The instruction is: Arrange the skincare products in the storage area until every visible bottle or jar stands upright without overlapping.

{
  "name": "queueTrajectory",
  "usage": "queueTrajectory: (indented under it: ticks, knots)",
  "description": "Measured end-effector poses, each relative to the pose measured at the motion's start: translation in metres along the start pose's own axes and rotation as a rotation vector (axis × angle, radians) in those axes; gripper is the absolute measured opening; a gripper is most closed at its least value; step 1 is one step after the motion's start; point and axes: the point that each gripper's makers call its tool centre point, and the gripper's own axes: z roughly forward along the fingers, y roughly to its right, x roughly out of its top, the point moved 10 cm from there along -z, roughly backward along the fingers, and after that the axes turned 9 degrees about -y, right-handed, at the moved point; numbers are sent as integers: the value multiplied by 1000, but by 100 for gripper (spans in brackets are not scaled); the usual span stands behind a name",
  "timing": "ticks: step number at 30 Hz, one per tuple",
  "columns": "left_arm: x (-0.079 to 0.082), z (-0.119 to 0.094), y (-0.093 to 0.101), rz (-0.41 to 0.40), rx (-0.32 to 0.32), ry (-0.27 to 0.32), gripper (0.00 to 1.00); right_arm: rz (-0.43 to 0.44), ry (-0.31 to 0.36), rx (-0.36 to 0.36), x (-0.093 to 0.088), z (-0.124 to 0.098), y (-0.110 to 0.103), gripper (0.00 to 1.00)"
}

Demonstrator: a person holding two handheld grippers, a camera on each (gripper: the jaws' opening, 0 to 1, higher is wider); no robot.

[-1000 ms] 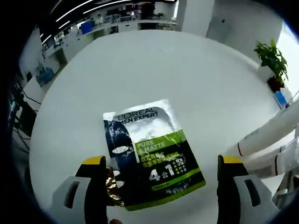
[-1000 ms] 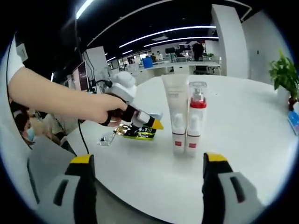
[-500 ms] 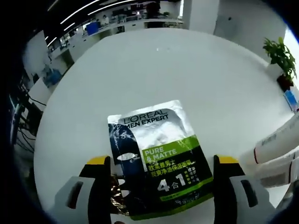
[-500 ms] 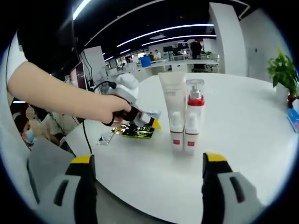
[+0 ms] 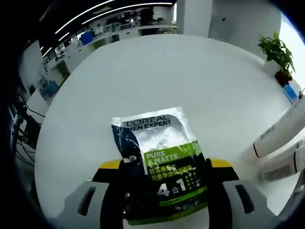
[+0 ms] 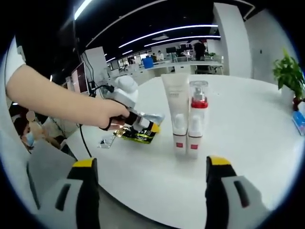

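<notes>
Two grippers: left gripper (image 5: pixel 162 167) jaws pinching glossy flat foil sachet (image 5: pixel 159 160); right gripper (image 6: pixel 151 164) jaws spread.

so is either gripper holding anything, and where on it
The left gripper has closed on the sachet, its jaws pinching the two side edges near the lower end. The right gripper is open and holds nothing.

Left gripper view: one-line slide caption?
Left gripper fingers closing around a L'Oreal Men Expert sachet on the white table.
</notes>
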Motion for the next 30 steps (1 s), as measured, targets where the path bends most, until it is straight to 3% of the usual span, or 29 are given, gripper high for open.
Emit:
queueTrajectory:
  ticks: [6,18,22,23,25,30]
  knots:
    - [-1,0,1,24,-11,5,62,1,3,-5,0,0,0,94]
    - [-4,-2,5,86,-53,11,43,1,6,-11,0,0,1,93]
    - [-4,-5,6,-24,-133,37,24,-4,5,-12,0,0,0,93]
    - [-5,-5,7,-10,-150,34,21,-5,5,-12,0,0,0,93]
    - [-6,-5,6,32,-132,39,21,-7,5,-12,0,-1,0,93]
    - [-8,-5,8,7,-153,32,19,-9,10,-16,1,-1,0,92]
